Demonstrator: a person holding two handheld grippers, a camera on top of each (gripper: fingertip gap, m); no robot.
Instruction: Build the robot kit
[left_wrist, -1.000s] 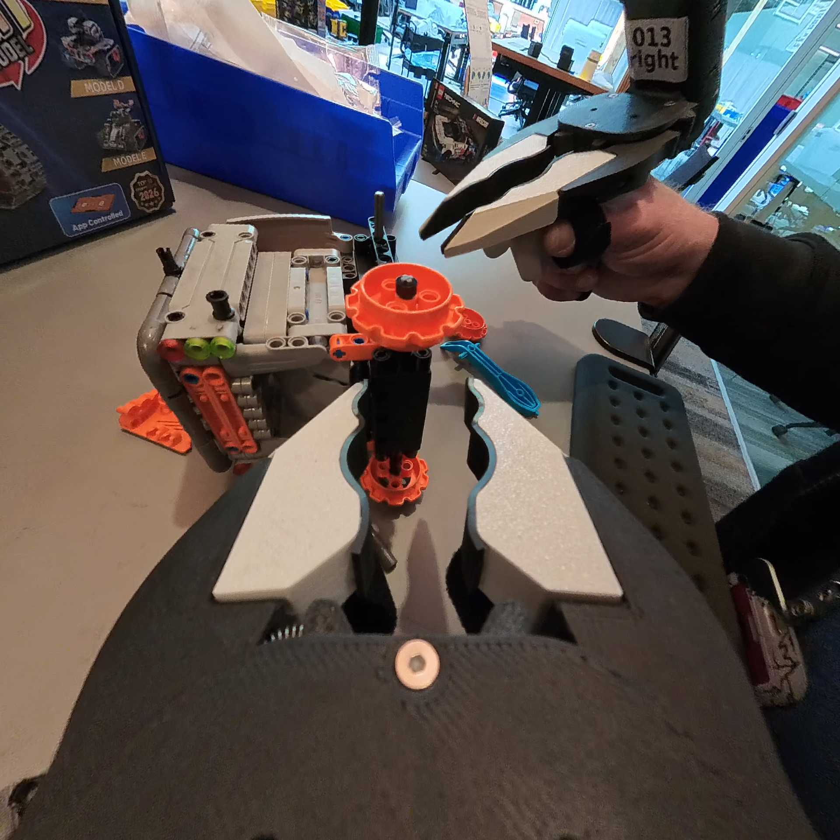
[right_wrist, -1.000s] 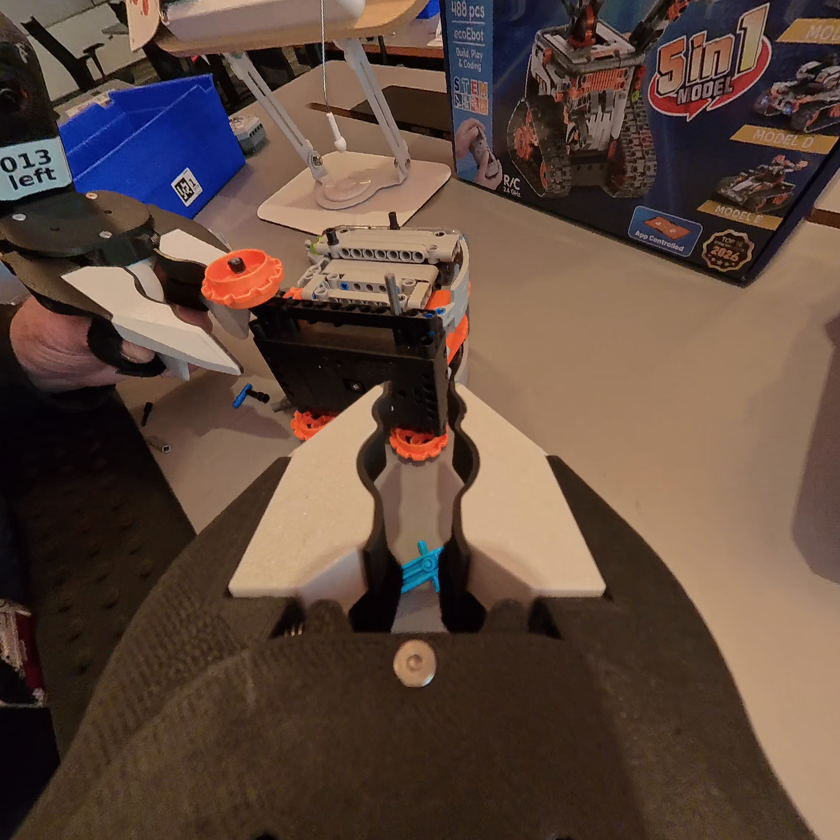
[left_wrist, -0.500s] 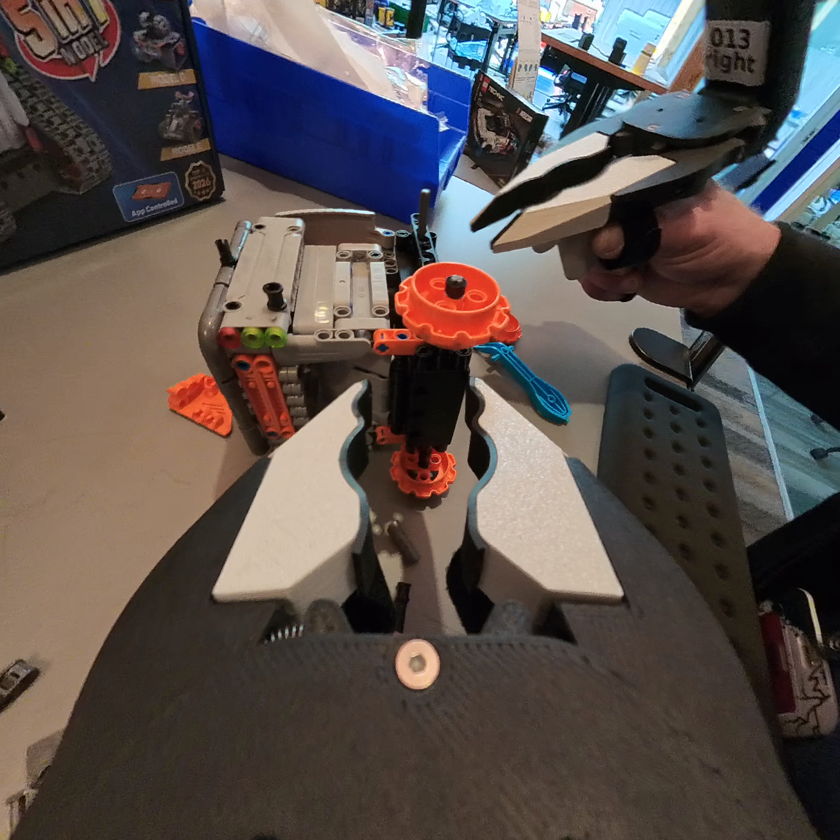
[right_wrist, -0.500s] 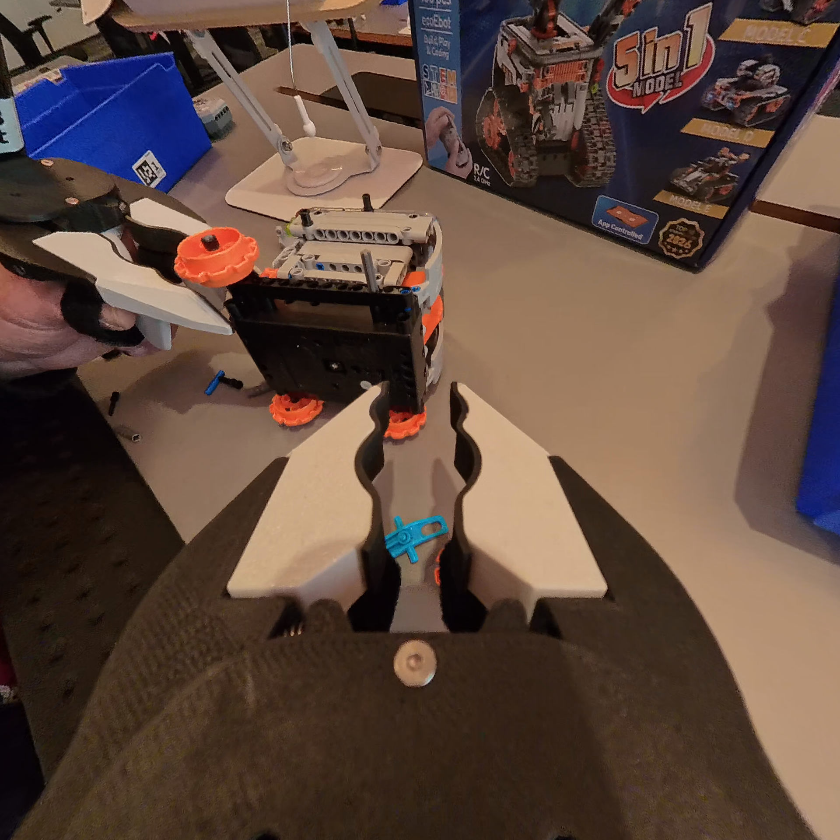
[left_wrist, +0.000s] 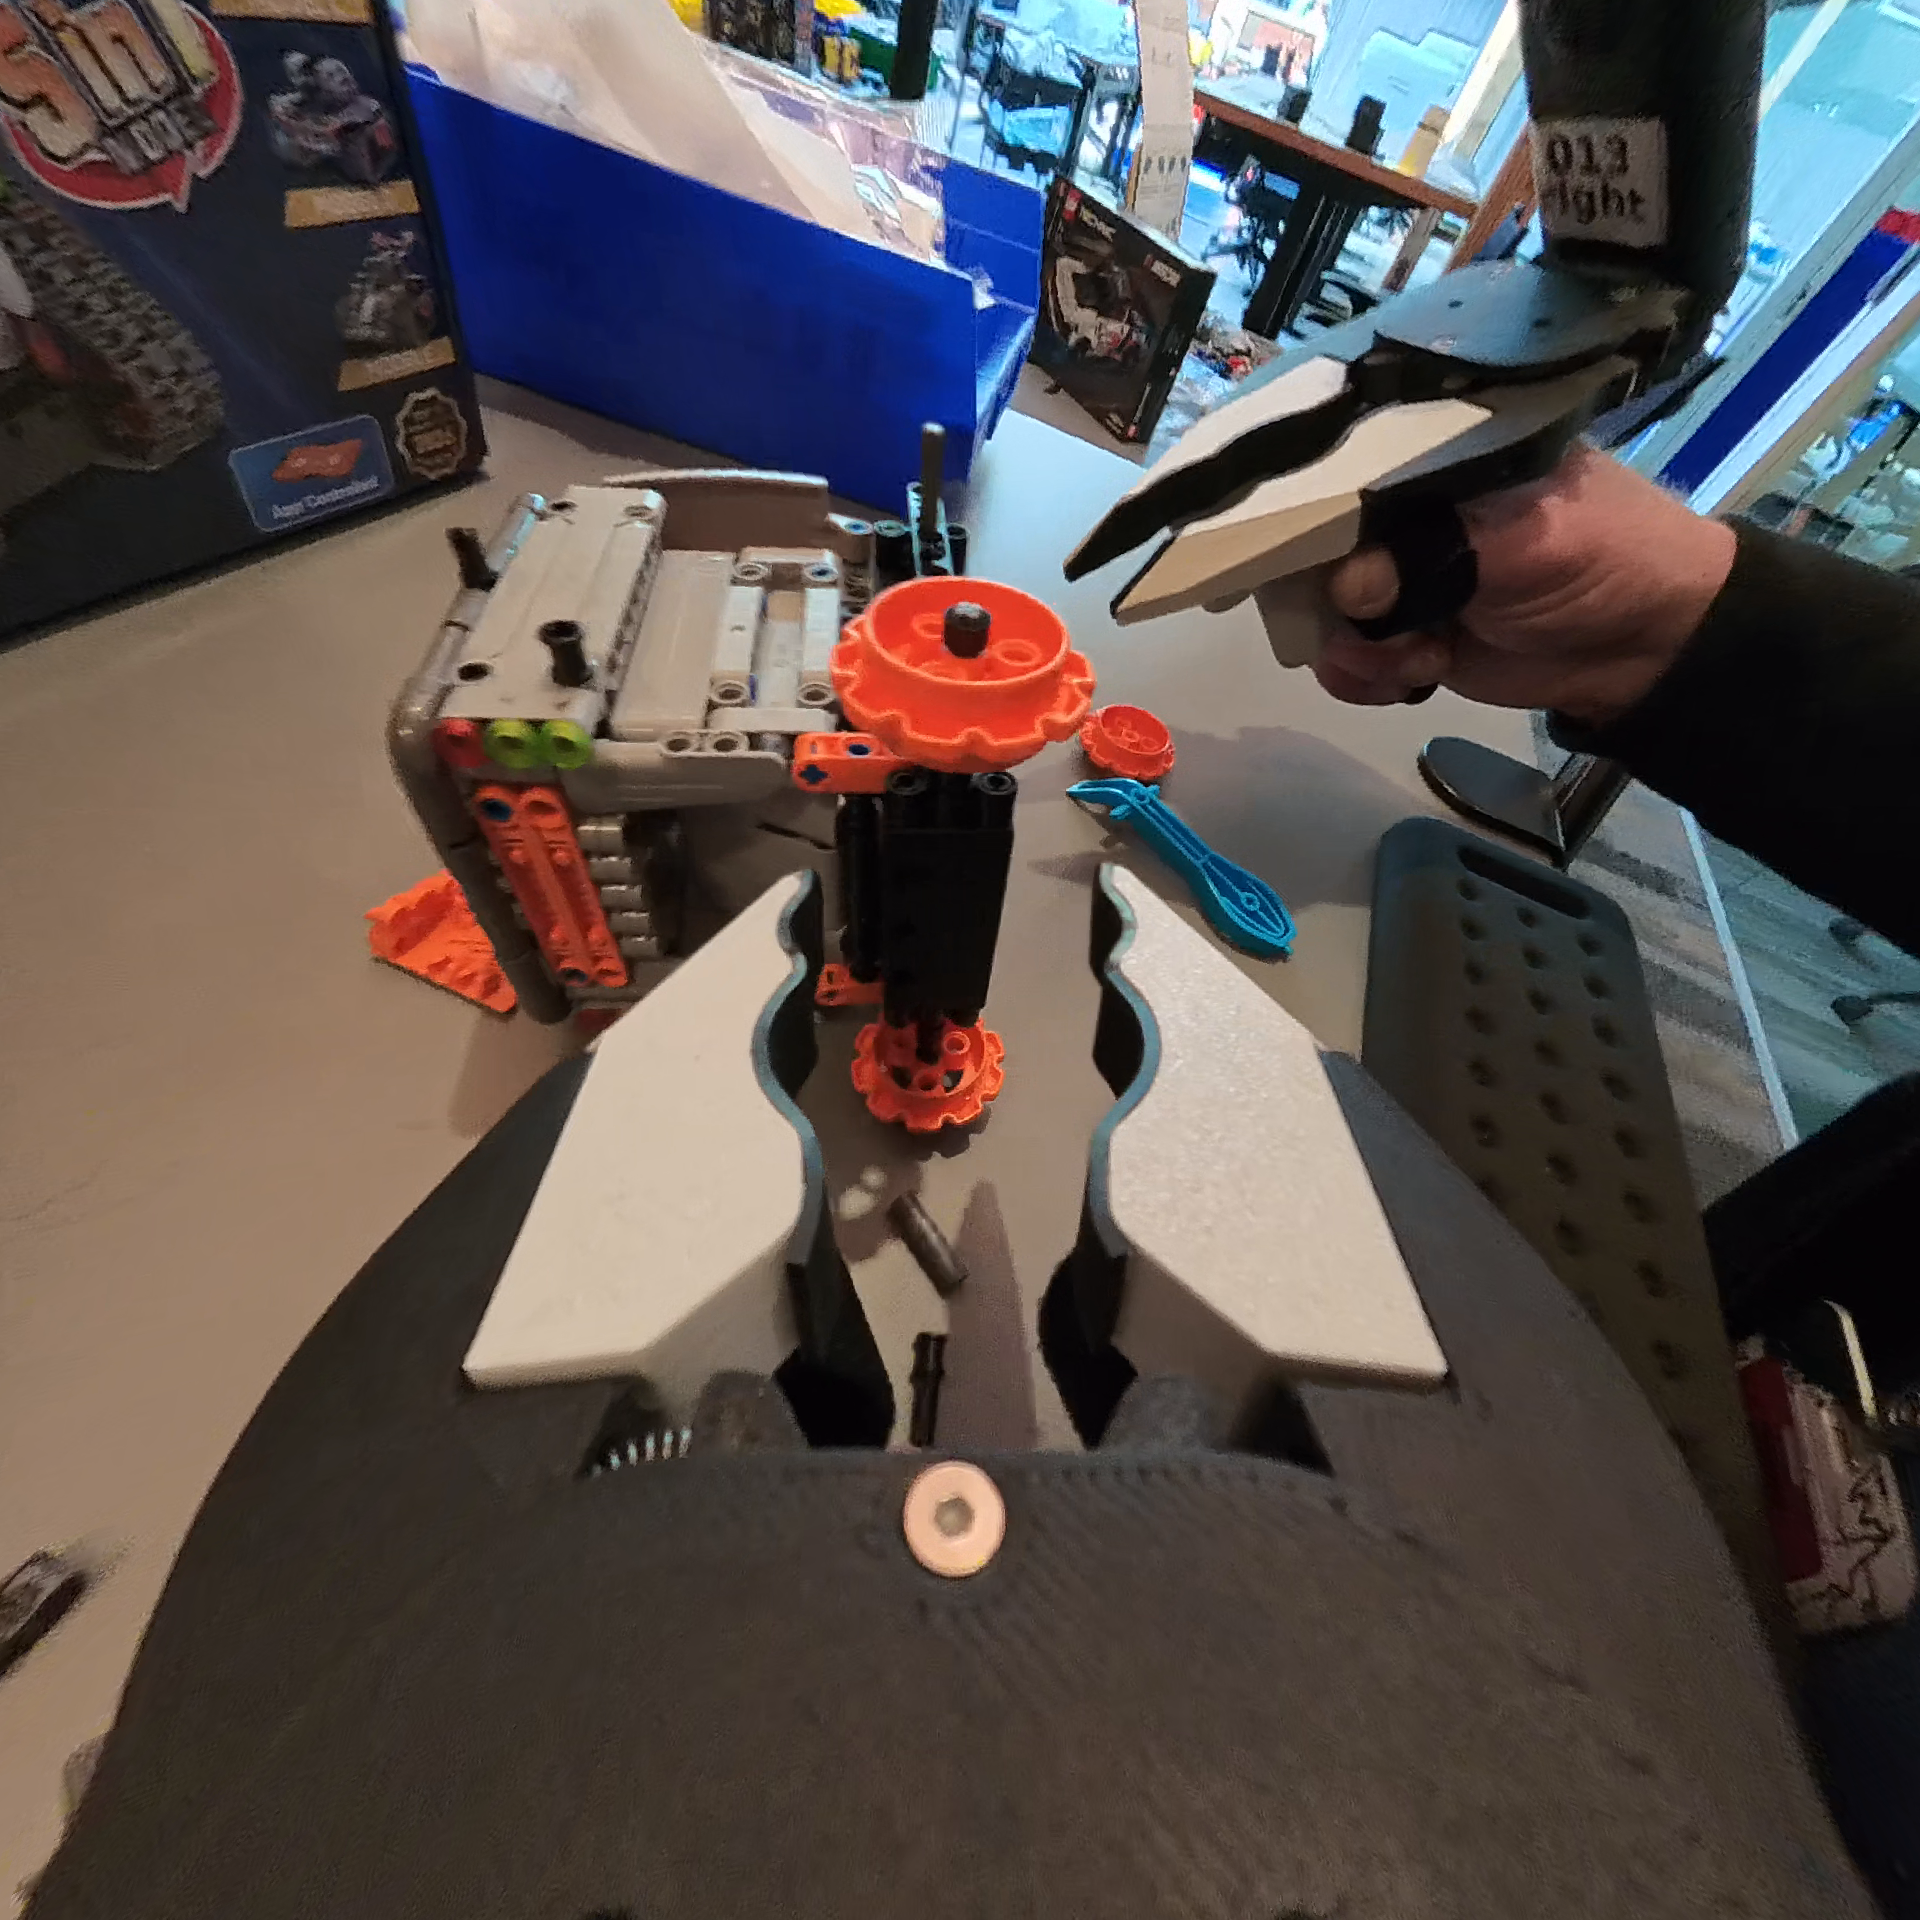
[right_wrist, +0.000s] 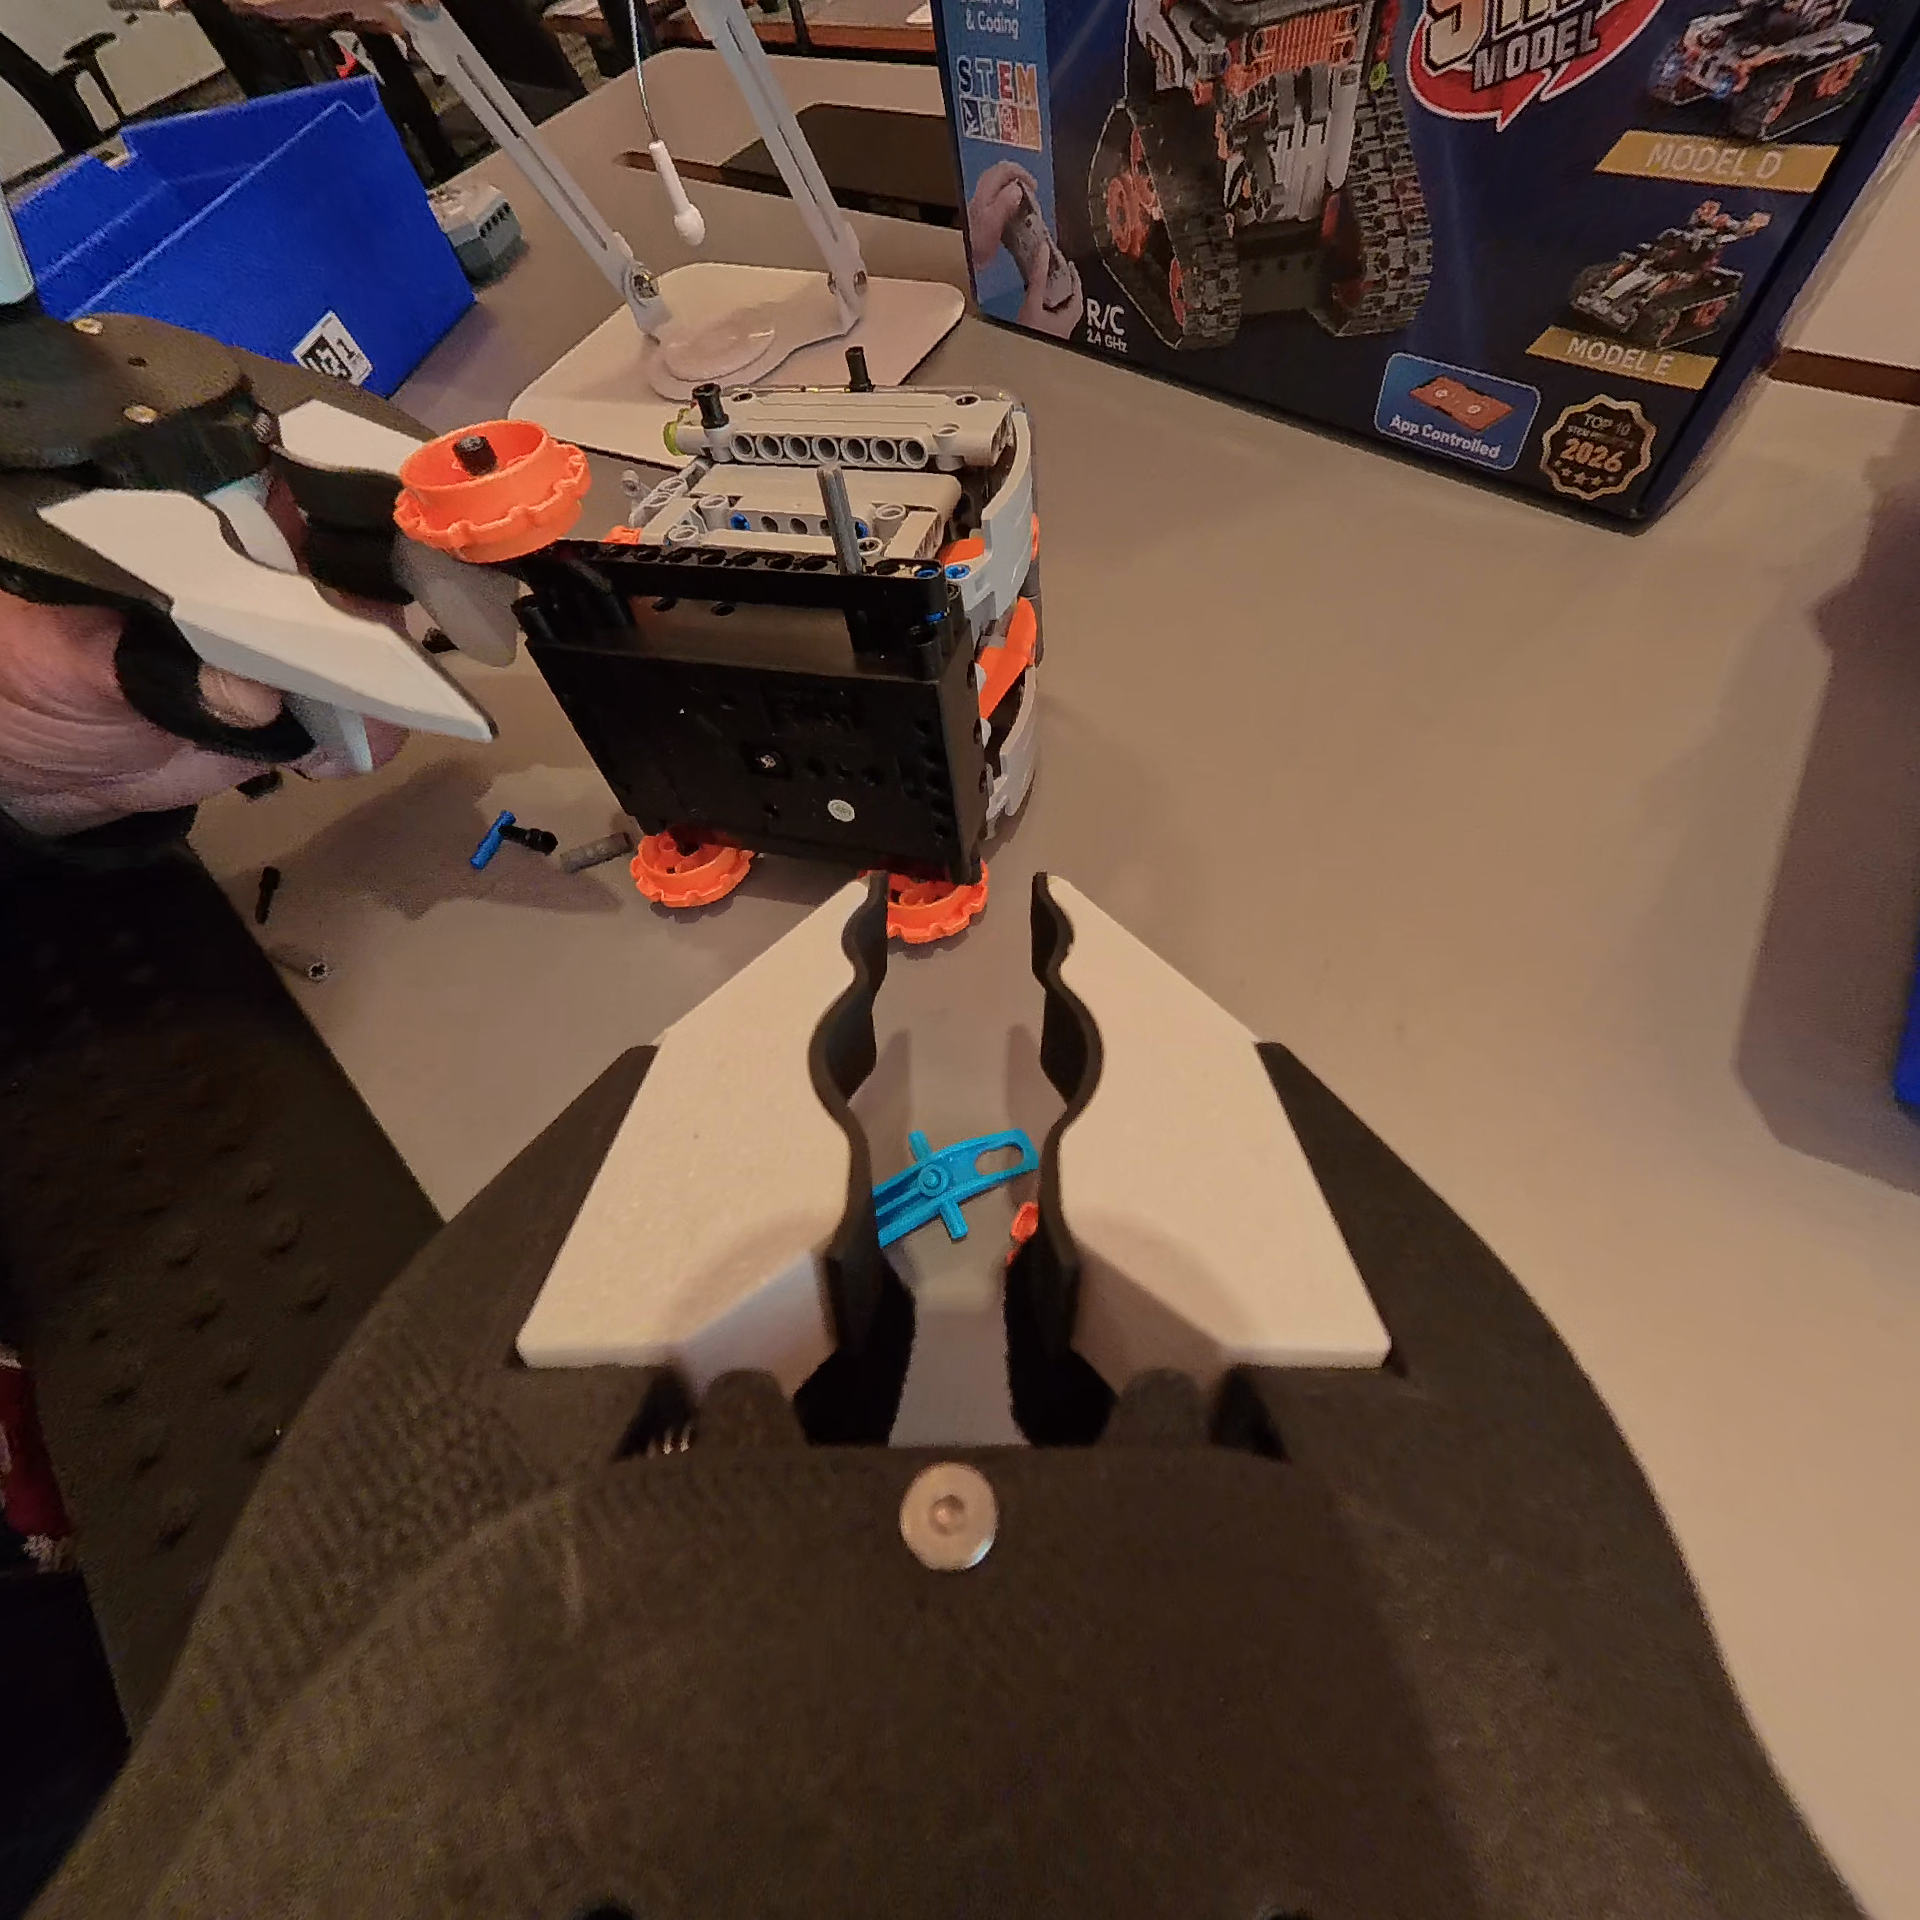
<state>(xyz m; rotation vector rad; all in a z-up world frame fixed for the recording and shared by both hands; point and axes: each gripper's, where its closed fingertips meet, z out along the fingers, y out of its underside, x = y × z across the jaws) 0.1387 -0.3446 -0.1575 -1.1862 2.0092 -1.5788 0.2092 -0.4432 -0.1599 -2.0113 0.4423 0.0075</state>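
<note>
Right now my left hand-held gripper (left_wrist: 951, 940) is spread wide around the black column of the brick model (left_wrist: 665, 717), touching nothing; the large orange gear (left_wrist: 961, 675) sits at 12 o'clock above it. My right hand-held gripper (right_wrist: 956, 914) hangs narrowly parted and empty, the blue tool (right_wrist: 951, 1179) below. Closing off-centre could, I judge, tip the model. Loose pins litter the grey surface (right_wrist: 1403, 831); a printed box (right_wrist: 1455, 208) stands at 1 o'clock, a blue bin (right_wrist: 239, 218) at 10.
</note>
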